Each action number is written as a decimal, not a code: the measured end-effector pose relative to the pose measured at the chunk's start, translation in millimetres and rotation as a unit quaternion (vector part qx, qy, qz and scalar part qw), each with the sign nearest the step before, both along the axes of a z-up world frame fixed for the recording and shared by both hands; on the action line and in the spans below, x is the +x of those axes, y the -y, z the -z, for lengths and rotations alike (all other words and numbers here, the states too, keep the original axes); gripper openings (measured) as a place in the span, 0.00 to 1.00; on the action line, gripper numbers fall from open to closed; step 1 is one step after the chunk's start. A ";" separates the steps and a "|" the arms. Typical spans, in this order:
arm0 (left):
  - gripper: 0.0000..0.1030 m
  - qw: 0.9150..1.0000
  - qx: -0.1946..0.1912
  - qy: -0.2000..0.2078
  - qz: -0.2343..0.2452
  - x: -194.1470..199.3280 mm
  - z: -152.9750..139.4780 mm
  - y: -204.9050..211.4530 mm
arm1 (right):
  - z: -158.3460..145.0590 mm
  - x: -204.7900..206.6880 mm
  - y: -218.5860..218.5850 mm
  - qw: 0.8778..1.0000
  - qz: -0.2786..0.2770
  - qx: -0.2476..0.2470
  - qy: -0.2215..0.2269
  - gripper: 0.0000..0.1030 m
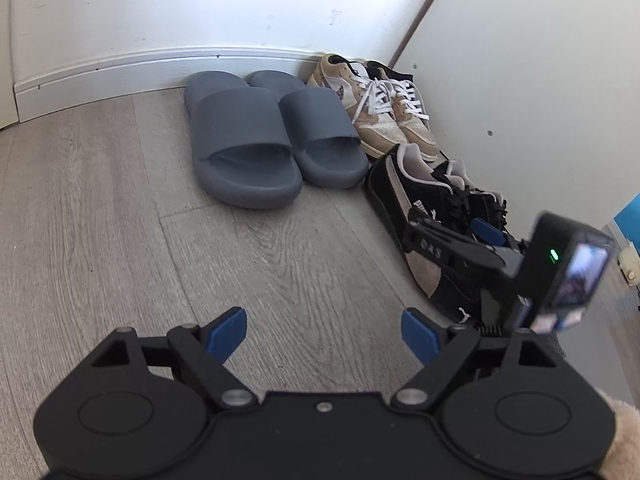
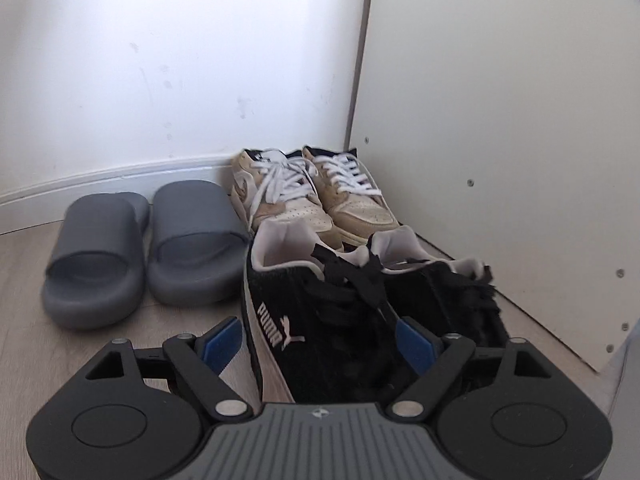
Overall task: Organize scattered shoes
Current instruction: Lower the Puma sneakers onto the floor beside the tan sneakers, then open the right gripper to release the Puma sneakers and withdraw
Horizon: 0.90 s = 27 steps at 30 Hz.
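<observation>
1. Mostly the job looks done: three pairs of shoes sit grouped in the corner where the wall (image 1: pixel 160 12) meets a white panel (image 1: pixel 520 80).
2. Against the skirting board stand the grey slippers (image 1: pixel 256 140), side by side and touching, toes facing the cameras.
3. Just to their right, in the corner itself, sit the tan sneakers (image 1: pixel 384 108), also paired, with white laces lying loose across them.
4. In front of those are the black sneakers (image 2: pixel 344 312), set next to each other along the panel, heels toward the tan pair.
5. As for the right gripper (image 2: pixel 320 344), its blue pads stand wide apart on either side of the nearer black sneaker's toe. It clamps nothing; whether a pad brushes the suede I cannot tell.
6. Meanwhile the left gripper (image 1: pixel 324 336) hangs open and empty over bare wooden floor (image 1: pixel 100 220), well apart from the slippers.
7. What remains, by my judgement, is little: perhaps squaring the black pair, which sits a bit askew to the tan one. No stray shoe shows in either view.
</observation>
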State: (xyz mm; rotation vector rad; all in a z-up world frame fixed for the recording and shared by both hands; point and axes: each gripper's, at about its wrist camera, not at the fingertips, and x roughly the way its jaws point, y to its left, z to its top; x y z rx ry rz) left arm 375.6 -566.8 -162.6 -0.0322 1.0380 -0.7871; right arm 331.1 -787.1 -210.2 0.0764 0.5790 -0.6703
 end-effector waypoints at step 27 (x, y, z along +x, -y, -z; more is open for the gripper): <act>0.83 1.000 -0.005 -0.012 -0.024 6.8 5.8 -12.5 | 6.9 -58.6 10.6 0.999 0.018 -0.011 -0.024 0.73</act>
